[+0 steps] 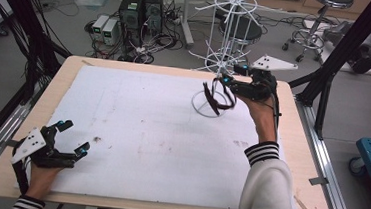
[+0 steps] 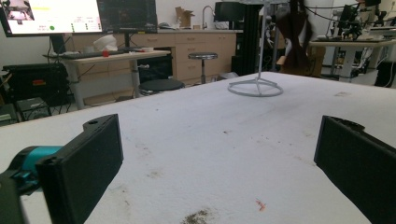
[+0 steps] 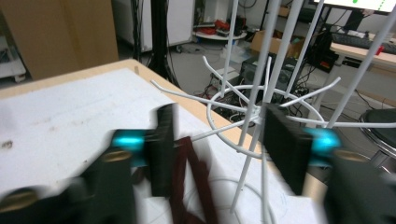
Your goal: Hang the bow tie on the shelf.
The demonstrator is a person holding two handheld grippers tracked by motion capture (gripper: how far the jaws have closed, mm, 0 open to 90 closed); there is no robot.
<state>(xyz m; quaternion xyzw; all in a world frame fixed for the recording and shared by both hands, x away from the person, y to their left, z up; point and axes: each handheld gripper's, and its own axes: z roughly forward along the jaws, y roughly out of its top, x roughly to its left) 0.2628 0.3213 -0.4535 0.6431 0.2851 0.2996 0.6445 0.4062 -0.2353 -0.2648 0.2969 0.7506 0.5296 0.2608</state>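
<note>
Right gripper (image 1: pixel 227 81) parted at the white wire rack (image 1: pixel 226 47), dark red band (image 1: pixel 217 101) hanging beside it.

The right gripper's jaws stood apart at the rack's lower ring of hooks, one rod between them, not pressing on the band, which hung against one jaw, above the rack's round base. The left gripper (image 1: pixel 73 137) rested at the near left edge of the white mat (image 1: pixel 136 126), jaws wide with nothing between them.

In the right gripper view the right tongs (image 3: pixel 215 149) are motion-blurred, and the dark band (image 3: pixel 189 186) runs off the bottom edge. Whether it hangs on a rack (image 3: pixel 261 116) arm cannot be told.
</note>
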